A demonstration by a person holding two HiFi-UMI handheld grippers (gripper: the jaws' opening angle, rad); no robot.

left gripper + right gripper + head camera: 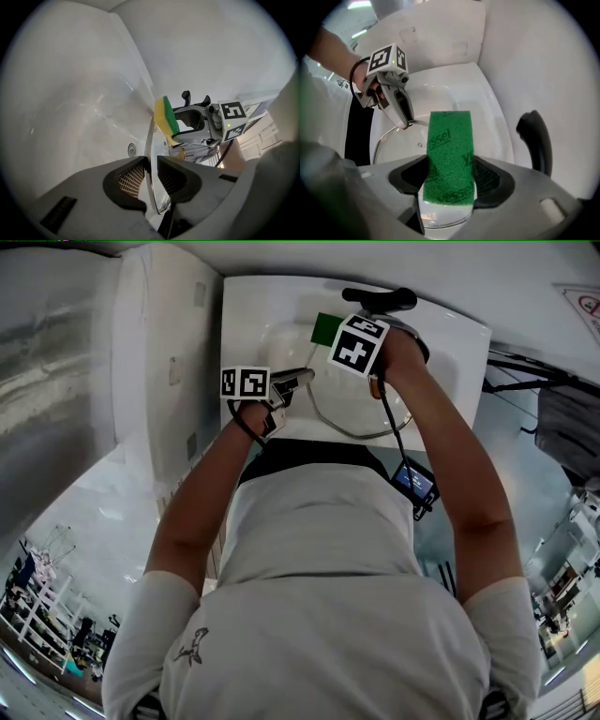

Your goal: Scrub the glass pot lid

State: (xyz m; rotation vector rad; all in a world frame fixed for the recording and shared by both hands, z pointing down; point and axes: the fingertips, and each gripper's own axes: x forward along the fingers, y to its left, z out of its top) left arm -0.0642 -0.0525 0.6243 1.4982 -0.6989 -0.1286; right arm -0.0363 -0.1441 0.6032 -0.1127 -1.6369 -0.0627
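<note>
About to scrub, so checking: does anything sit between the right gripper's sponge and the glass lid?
Nothing visible does. The sponge, clamped in the right gripper, faces the glass lid directly. The left gripper grips the lid's far rim, and the black tap handle stands aside.

White sink [450, 343]; black tap [380, 299] on its far rim; white panel [164, 371] just beside.

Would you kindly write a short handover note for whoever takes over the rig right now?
Left hand-held gripper: shut on the rim of the glass lid, holding it over the sink.
Right hand-held gripper: shut on the sponge, right by the lid's face; contact unclear.
Done: both grasps. How far the scrubbing has got cannot be told.
Left: scrub both faces and the rim.
</note>
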